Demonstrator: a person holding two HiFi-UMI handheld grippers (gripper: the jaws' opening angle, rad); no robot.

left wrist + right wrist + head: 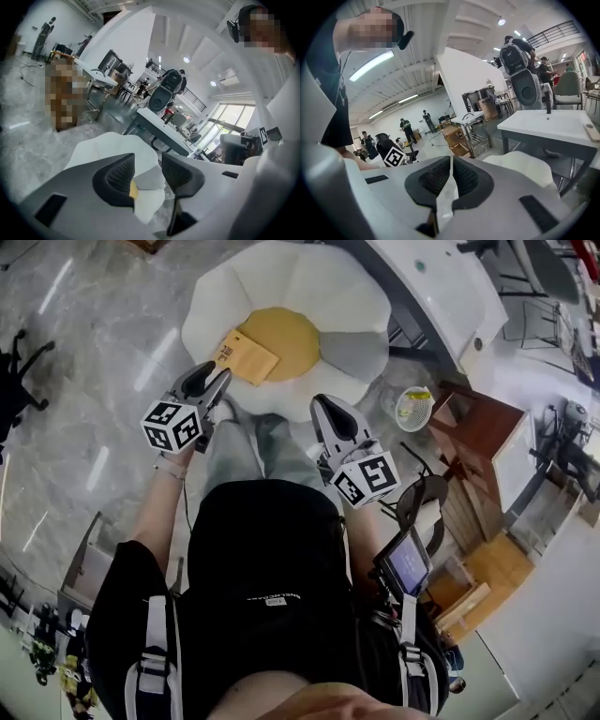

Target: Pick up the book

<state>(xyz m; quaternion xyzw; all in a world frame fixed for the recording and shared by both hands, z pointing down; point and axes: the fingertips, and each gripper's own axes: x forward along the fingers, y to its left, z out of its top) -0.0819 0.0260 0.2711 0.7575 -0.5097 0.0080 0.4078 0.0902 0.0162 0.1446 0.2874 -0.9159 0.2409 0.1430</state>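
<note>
The pick-up has not begun in any real sense: the book, a thin tan one, lies flat and untouched on the flower-shaped pouf, half over the yellow centre and half over a white petal on the side nearer the person's left. The left gripper hangs just short of the book's near edge, its jaws spread with nothing pressed between them; its own view shows only the pouf's petals and a sliver of yellow beyond the gap. The right gripper sits further back over the pouf's near rim, jaws pressed together and empty. By my reading, everything is left to do: reach the book, get a jaw under or around an edge, close and lift. The left gripper looks the likelier one to do it. Counted: one book, one pouf, two grippers, and one small wastebasket on the floor beside the pouf.
</note>
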